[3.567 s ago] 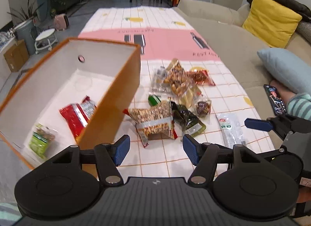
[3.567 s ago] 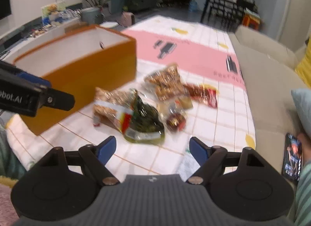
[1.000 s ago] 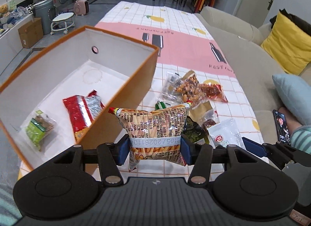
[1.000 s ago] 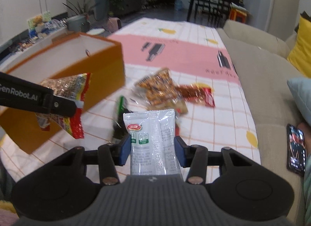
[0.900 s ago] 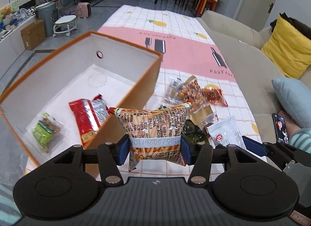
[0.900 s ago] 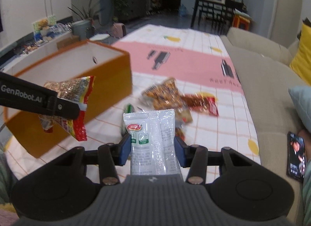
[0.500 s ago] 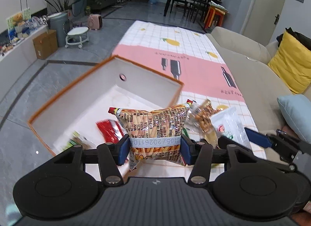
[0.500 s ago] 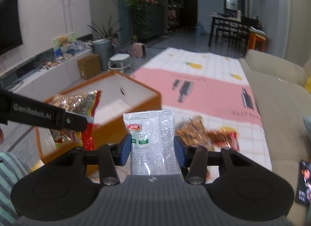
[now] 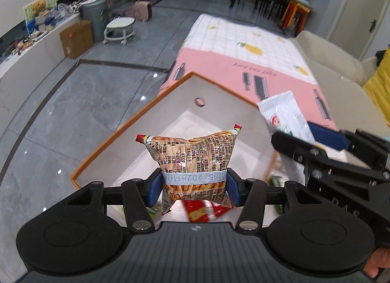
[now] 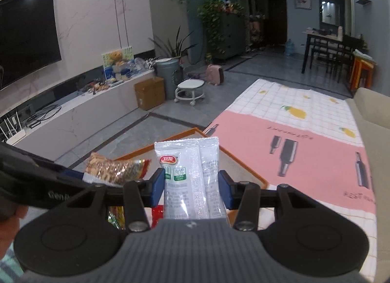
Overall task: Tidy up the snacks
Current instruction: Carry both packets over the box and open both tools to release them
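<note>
Box (image 9: 136, 122) rim lies under left gripper (image 9: 193, 186) pinching fries bag (image 9: 192, 158); right gripper (image 10: 191, 189) clamps white sachet (image 10: 192, 175).

Fries packet (image 9: 192, 158) is held over the open box (image 9: 136, 122) | sachet (image 10: 192, 180) is carried at its right, above the box's right wall | box is set on the mat's (image 9: 243, 46) near end (sofa (image 9: 326, 56) lies right of it)

Left wrist view: steeply down from close above the orange box (image 9: 126, 134), floor beyond. Right wrist view: shallower, from just right of the box (image 10: 246, 166), toward the TV wall (image 10: 80, 19). Shared: box, pink-checked mat (image 9: 287, 73).
</note>
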A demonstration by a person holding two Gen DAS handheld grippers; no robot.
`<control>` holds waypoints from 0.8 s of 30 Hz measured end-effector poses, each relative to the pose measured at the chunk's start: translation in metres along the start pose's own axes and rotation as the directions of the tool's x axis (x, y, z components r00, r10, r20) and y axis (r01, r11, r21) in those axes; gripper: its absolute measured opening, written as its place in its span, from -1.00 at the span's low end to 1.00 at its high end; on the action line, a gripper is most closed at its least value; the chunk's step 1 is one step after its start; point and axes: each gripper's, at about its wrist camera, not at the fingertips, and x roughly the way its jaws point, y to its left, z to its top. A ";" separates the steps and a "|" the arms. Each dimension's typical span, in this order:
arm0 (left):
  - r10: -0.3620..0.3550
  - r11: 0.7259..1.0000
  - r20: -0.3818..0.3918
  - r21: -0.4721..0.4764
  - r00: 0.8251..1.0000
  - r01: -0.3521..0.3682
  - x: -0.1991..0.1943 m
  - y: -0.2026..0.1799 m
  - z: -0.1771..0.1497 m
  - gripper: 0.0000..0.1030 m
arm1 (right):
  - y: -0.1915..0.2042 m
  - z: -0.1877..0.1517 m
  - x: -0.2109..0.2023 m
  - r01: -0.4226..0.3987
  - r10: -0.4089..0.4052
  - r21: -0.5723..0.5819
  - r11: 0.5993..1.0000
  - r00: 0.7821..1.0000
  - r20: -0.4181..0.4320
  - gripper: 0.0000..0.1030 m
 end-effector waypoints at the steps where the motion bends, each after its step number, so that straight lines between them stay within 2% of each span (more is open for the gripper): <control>1: 0.009 1.000 -0.012 0.004 1.000 -0.009 0.006 0.003 0.002 0.18 | 0.001 0.003 0.010 0.004 -0.004 -0.008 1.000 1.000 -0.012 -0.13; 7: 0.045 0.999 -0.085 0.011 0.995 -0.044 0.034 0.017 0.004 0.18 | 0.008 0.012 0.057 -0.001 -0.004 -0.058 0.998 0.997 -0.082 -0.13; 12: 0.075 0.997 -0.150 0.033 0.986 -0.070 0.056 0.024 0.002 0.18 | 0.012 0.007 0.089 -0.023 0.008 -0.095 0.995 0.988 -0.154 -0.13; 17: 0.101 0.993 -0.220 0.083 0.970 -0.084 0.077 0.024 -0.001 0.18 | 0.012 -0.004 0.118 -0.042 0.010 -0.135 0.990 0.973 -0.231 -0.13; 24: 0.139 0.984 -0.278 0.146 0.950 -0.101 0.099 0.020 -0.006 0.20 | 0.012 -0.018 0.143 -0.063 0.002 -0.177 0.982 0.945 -0.326 -0.13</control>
